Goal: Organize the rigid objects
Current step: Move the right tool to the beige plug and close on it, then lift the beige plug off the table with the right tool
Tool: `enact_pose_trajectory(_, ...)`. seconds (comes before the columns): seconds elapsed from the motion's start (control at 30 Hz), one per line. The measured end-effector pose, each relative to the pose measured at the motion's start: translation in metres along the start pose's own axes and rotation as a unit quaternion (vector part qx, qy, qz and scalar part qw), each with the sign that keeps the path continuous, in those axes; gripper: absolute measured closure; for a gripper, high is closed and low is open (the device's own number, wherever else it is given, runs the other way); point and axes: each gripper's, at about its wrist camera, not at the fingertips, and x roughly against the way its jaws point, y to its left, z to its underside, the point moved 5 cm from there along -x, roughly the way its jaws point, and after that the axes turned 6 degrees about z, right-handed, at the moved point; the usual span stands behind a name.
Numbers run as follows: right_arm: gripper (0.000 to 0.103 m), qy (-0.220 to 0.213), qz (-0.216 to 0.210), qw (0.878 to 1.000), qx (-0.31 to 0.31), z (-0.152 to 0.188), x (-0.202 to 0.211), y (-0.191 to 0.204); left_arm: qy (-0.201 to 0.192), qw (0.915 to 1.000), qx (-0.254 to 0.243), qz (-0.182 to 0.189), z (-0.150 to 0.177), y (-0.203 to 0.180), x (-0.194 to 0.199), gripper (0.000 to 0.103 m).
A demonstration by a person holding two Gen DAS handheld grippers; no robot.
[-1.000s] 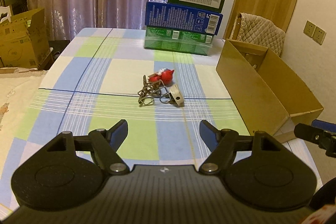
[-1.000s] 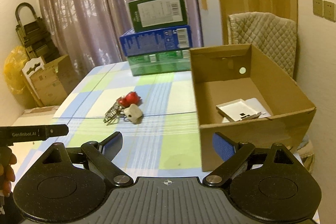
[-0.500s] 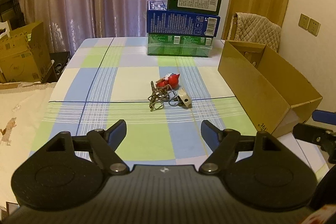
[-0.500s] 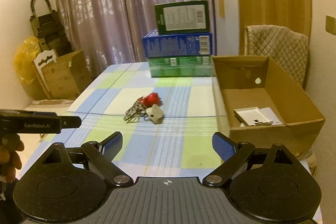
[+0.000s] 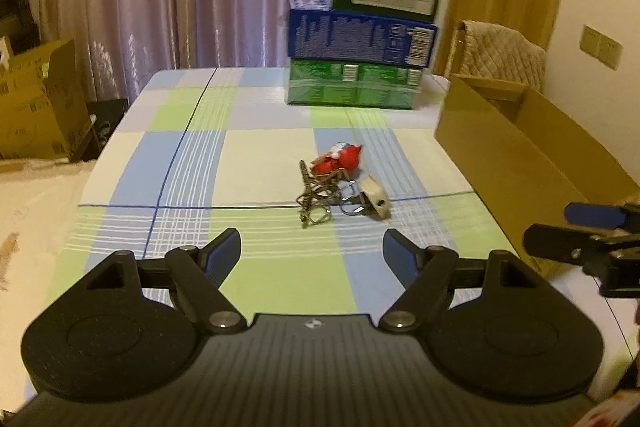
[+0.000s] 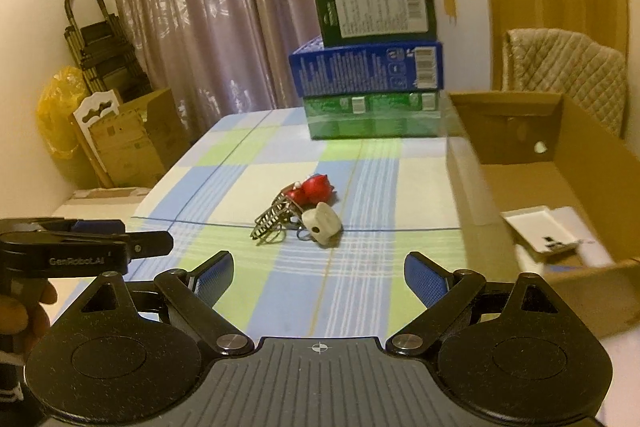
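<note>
A small heap lies mid-table on the checked cloth: a red toy [image 5: 340, 158] [image 6: 314, 189], a tangle of metal wire pieces [image 5: 314, 197] [image 6: 274, 217] and a cream plastic piece [image 5: 374, 202] [image 6: 322, 223]. My left gripper [image 5: 312, 253] hovers short of the heap, open, nothing between its fingers. My right gripper [image 6: 319, 273] also stands open and empty, short of the heap. An open cardboard box [image 5: 520, 155] [image 6: 556, 167] sits at the table's right side and holds white flat items [image 6: 540, 233].
Three stacked cartons [image 5: 360, 63] [image 6: 372, 67], green, blue and dark green, stand at the table's far end. A quilt-covered chair [image 6: 568, 67] is behind the box. Cardboard boxes [image 5: 36, 107] and a yellow bag [image 6: 56, 107] sit on the floor at the left.
Both grippers have moved toward the heap and sunk slightly; the heap and cartons look larger. The jaws of each stand about as before.
</note>
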Motion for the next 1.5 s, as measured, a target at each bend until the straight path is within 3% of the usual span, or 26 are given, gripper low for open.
enact_pose_trajectory(0.2, 0.014, 0.03, -0.006, 0.999, -0.011, -0.006, -0.065, -0.008, 0.018, 0.9997, -0.014, -0.002, 0.0, 0.02, -0.047, 0.029)
enact_pose_trajectory(0.3, 0.014, 0.042, -0.024, 0.998, -0.029, -0.017, -0.094, -0.014, 0.021, 0.9989, -0.041, 0.011, -0.006, 0.019, -0.069, 0.029)
enact_pose_trajectory(0.43, 0.014, 0.057, -0.013, 0.997, -0.04, -0.019, -0.128, -0.027, 0.022, 0.9948, -0.092, 0.038, -0.014, 0.009, -0.093, 0.029)
enact_pose_trajectory(0.5, 0.024, 0.072, -0.017, 0.995, -0.064, -0.017, -0.141, -0.034, 0.025, 0.9921, -0.113, 0.047, -0.015, 0.005, -0.105, 0.029)
enact_pose_trajectory(0.6, 0.031, 0.084, -0.025, 0.993, -0.083, -0.016, -0.156, -0.037, 0.04, 0.9892, -0.134, 0.042, -0.014, 0.002, -0.124, 0.029)
enact_pose_trajectory(0.83, 0.037, 0.084, -0.044, 0.99, -0.108, -0.024, -0.175, -0.034, 0.05, 0.9907, -0.119, 0.043, -0.017, 0.01, -0.148, 0.029)
enact_pose_trajectory(0.97, 0.05, 0.09, -0.04, 0.988, -0.118, -0.024, -0.19, -0.034, 0.061, 0.994, -0.085, 0.03, -0.018, 0.024, -0.151, 0.029)
enact_pose_trajectory(1.23, 0.058, 0.123, -0.068, 0.969, -0.202, -0.019, -0.204, -0.044, 0.051, 0.9956, -0.065, 0.044, -0.02, 0.027, -0.15, 0.029)
enact_pose_trajectory(1.37, 0.071, 0.127, -0.07, 0.967, -0.209, -0.022, -0.2, -0.045, 0.05, 0.9947, -0.075, 0.049, -0.019, 0.021, -0.15, 0.029)
enact_pose_trajectory(1.4, 0.085, 0.118, -0.072, 0.97, -0.202, -0.025, -0.196, -0.043, 0.048, 0.9945, -0.078, 0.052, -0.019, 0.02, -0.15, 0.029)
enact_pose_trajectory(1.47, 0.101, 0.106, -0.057, 0.978, -0.173, -0.036, -0.189, -0.04, 0.044, 0.9944, -0.079, 0.056, -0.019, 0.017, -0.15, 0.029)
enact_pose_trajectory(1.5, 0.103, 0.103, -0.043, 0.982, -0.153, -0.039, -0.186, -0.038, 0.042, 0.9942, -0.081, 0.057, -0.019, 0.016, -0.151, 0.029)
